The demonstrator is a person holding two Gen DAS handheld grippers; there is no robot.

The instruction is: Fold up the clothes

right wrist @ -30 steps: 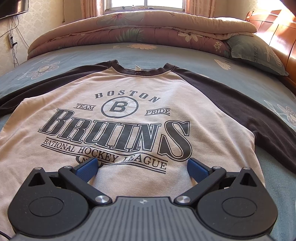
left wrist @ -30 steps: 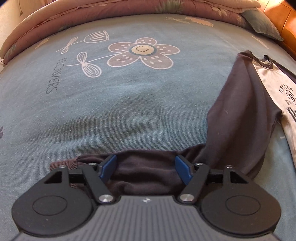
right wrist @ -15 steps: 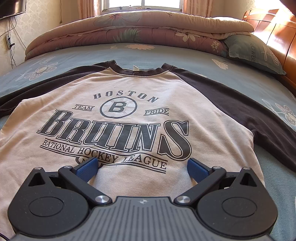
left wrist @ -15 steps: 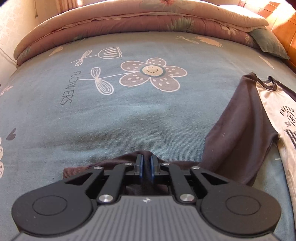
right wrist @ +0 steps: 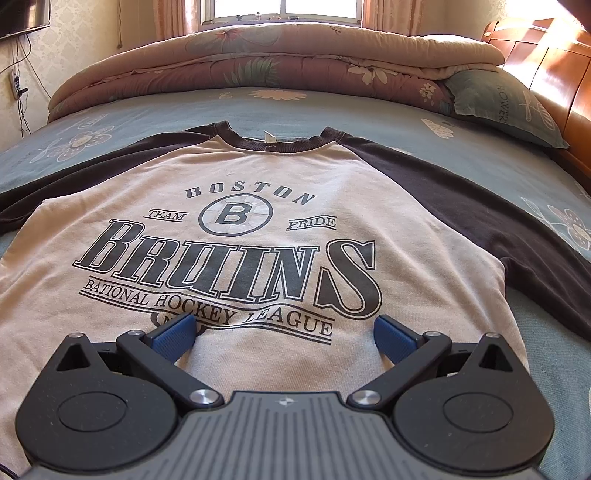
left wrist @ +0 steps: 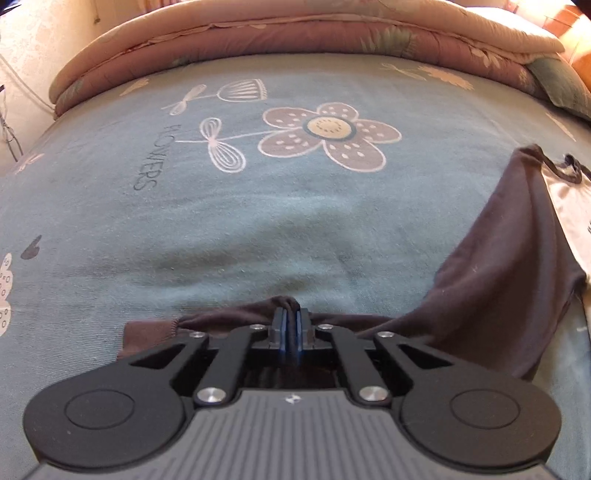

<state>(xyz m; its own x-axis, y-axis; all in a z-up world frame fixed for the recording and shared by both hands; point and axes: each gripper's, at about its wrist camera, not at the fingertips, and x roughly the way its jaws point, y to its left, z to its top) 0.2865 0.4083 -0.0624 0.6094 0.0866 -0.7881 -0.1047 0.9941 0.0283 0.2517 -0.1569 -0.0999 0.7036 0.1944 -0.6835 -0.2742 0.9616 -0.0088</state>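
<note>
On the bed [right wrist: 461, 155] we have the limp shirt [right wrist: 258, 184] spread flat. Left gripper [left wrist: 291, 325] jaws pinch its sleeve [left wrist: 498, 280] near the cuff; right gripper [right wrist: 284, 332] jaws gape, empty.

Bright window [right wrist: 280, 11] daylight; sharp pictures, fisheye-bent edges.

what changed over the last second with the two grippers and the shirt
The left gripper closed from wide open onto the dark sleeve, pinching a fold near the cuff. The right gripper stayed open over the sweatshirt hem; the sweatshirt body still lies flat on the bed.
</note>
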